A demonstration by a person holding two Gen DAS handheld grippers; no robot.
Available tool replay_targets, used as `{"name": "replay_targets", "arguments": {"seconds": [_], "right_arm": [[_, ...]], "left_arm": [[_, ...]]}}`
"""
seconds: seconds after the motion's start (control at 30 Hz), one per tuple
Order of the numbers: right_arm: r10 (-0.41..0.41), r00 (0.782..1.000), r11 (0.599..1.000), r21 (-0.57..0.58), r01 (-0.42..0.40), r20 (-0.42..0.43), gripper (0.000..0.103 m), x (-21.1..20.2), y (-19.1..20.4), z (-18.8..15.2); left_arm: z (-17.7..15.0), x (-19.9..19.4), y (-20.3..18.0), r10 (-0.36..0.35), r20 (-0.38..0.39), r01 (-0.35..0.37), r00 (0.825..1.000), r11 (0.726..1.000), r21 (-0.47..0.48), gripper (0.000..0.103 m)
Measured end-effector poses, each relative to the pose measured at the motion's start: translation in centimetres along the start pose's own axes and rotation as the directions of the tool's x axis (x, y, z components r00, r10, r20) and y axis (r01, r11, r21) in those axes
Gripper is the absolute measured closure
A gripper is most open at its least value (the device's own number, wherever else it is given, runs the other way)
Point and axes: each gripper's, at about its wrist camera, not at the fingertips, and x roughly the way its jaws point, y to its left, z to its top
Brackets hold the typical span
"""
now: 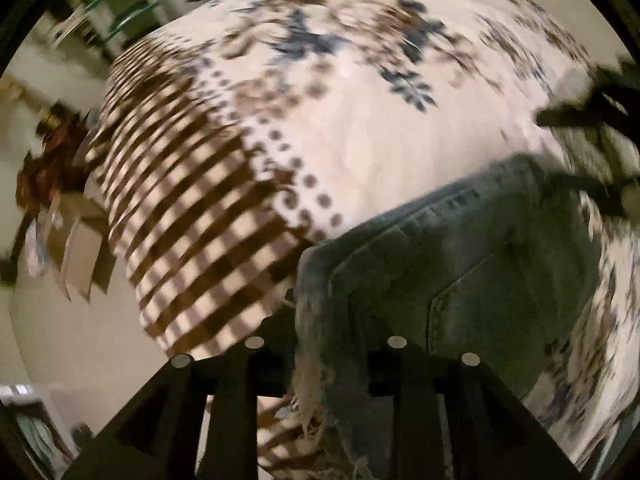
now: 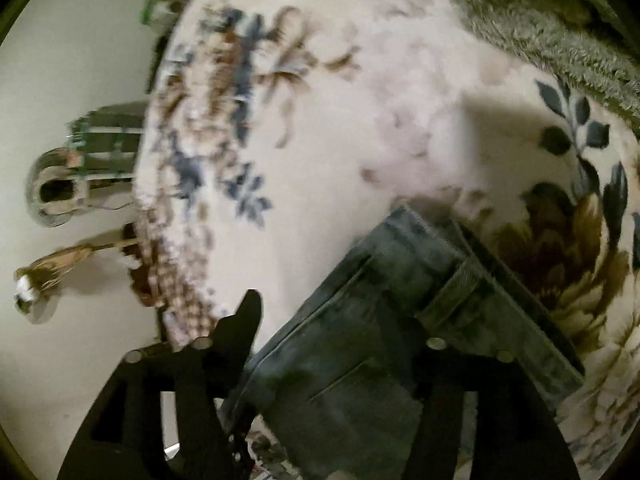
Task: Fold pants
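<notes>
Blue-grey denim pants (image 1: pixel 472 264) lie folded on a cream floral blanket (image 1: pixel 360 120). In the left wrist view my left gripper (image 1: pixel 324 344) is shut on the pants near their frayed hem (image 1: pixel 316 412), and the cloth drapes over the fingers. In the right wrist view the pants (image 2: pixel 360 360) show the waistband and a belt loop (image 2: pixel 456 292). My right gripper (image 2: pixel 332 336) is shut on the pants near the waistband; its left finger (image 2: pixel 240 328) shows and the right one is under the denim. The right gripper also shows in the left wrist view (image 1: pixel 592 152).
The blanket (image 2: pixel 340 140) has a brown checked border (image 1: pixel 180 208) at the bed's edge. A grey fuzzy throw (image 2: pixel 540 28) lies at the far right. Beyond the edge is pale floor (image 2: pixel 80 80) with a glass shelf unit (image 1: pixel 120 4), boxes (image 1: pixel 76 248) and a broom (image 2: pixel 60 268).
</notes>
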Motion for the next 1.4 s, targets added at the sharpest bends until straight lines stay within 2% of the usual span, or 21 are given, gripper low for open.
{"name": "replay_targets", "arguments": {"seconds": [0.03,0.07,0.1,0.2,0.27,0.3,0.4,0.5,0.57,0.63,0.7,0.73,0.77,0.83,0.93,0.97,1.03,1.13,1.23,1.33,1.4], "right_arm": [[0.006,1.000,1.000,-0.013,-0.006,0.007,0.022,-0.6,0.0,-0.4],[0.010,1.000,0.999,-0.030,-0.009,0.027,0.012,-1.6,-0.2,-1.1],[0.016,0.999,0.999,-0.041,-0.014,0.038,0.008,-2.3,-0.4,-1.6],[0.031,0.997,0.998,-0.061,-0.027,0.073,0.005,-5.0,-2.0,-3.8],[0.020,0.996,0.998,-0.061,-0.015,0.092,0.000,-6.8,-3.7,-5.3],[0.017,0.996,0.998,-0.059,-0.011,0.090,0.000,-8.2,-6.1,-7.0],[-0.006,0.997,0.998,-0.064,0.011,0.074,0.000,-9.0,-8.5,-8.7],[-0.047,0.998,0.996,-0.080,0.051,0.048,0.000,-9.3,-11.9,-10.4],[-0.063,0.997,0.994,-0.090,0.065,0.035,0.000,-8.9,-13.8,-11.0],[-0.056,0.998,0.995,-0.081,0.058,0.024,0.000,-8.3,-15.2,-11.1],[-0.031,0.999,0.997,-0.064,0.032,0.016,0.000,-7.2,-16.5,-11.1],[-0.021,1.000,0.998,-0.065,0.022,0.011,0.000,-6.6,-16.9,-10.9],[0.001,1.000,0.998,-0.061,0.000,0.013,0.000,-5.9,-17.4,-10.7],[0.055,0.998,0.998,-0.029,-0.055,0.004,0.001,-4.5,-18.2,-10.0],[0.141,0.990,0.990,0.004,-0.141,0.014,0.001,-2.6,-18.8,-9.3],[0.180,0.983,0.984,0.014,-0.180,0.027,0.001,-2.1,-18.9,-8.9],[0.238,0.970,0.971,0.024,-0.239,0.041,0.003,-1.1,-18.8,-8.7],[0.300,0.953,0.953,0.035,-0.302,0.043,0.019,0.6,-18.4,-8.3],[0.293,0.955,0.955,0.024,-0.294,0.050,0.025,1.7,-17.5,-8.3],[0.308,0.950,0.951,0.024,-0.310,0.044,0.030,2.1,-17.0,-8.5],[0.324,0.945,0.945,0.032,-0.325,0.037,0.030,2.3,-17.1,-8.2]], "left_arm": [[-0.2,-0.6,0.4,-0.007,0.005,0.007,1.000,0.999,-0.031,0.071],[-0.5,-1.3,0.9,-0.011,0.017,0.012,1.000,0.998,-0.063,0.068],[-0.8,-1.9,1.1,-0.030,0.027,0.032,0.999,0.996,-0.084,0.066],[-2.3,-3.6,1.3,-0.091,0.040,0.097,0.995,0.981,-0.171,0.062],[-3.9,-4.4,0.9,-0.172,0.032,0.175,0.985,0.953,-0.248,0.062],[-4.8,-4.6,0.6,-0.205,0.029,0.204,0.978,0.937,-0.284,0.062],[-8.5,-4.5,-0.9,-0.304,0.017,0.283,0.953,0.863,-0.418,0.062],[-12.2,-2.6,-3.2,-0.403,-0.019,0.328,0.915,0.770,-0.548,0.062],[-14.2,-0.6,-4.5,-0.484,-0.017,0.358,0.875,0.671,-0.649,0.062],[-15.5,1.0,-5.5,-0.517,0.020,0.372,0.856,0.589,-0.718,0.062],[-16.2,2.7,-5.9,-0.517,0.046,0.356,0.854,0.519,-0.777,0.062],[-16.5,3.9,-5.9,-0.524,0.077,0.355,0.848,0.454,-0.817,0.062],[-16.8,4.7,-5.8,-0.517,0.087,0.343,0.852,0.424,-0.839,0.063],[-17.2,6.3,-5.3,-0.495,0.133,0.329,0.858,0.332,-0.884,0.063],[-17.1,7.2,-4.8,-0.485,0.183,0.324,0.855,0.225,-0.919,0.063],[-17.0,7.1,-4.8,-0.478,0.195,0.327,0.857,0.210,-0.921,0.063],[-16.4,6.4,-4.7,-0.465,0.210,0.334,0.860,0.202,-0.920,0.065],[-15.4,5.6,-4.3,-0.449,0.235,0.348,0.862,0.188,-0.918,0.065],[-15.0,5.9,-3.9,-0.435,0.245,0.354,0.867,0.190,-0.916,0.065],[-14.0,5.7,-3.2,-0.428,0.261,0.361,0.865,0.172,-0.917,0.065],[-13.1,5.5,-2.9,-0.418,0.265,0.366,0.869,0.182,-0.913,0.064]]}}
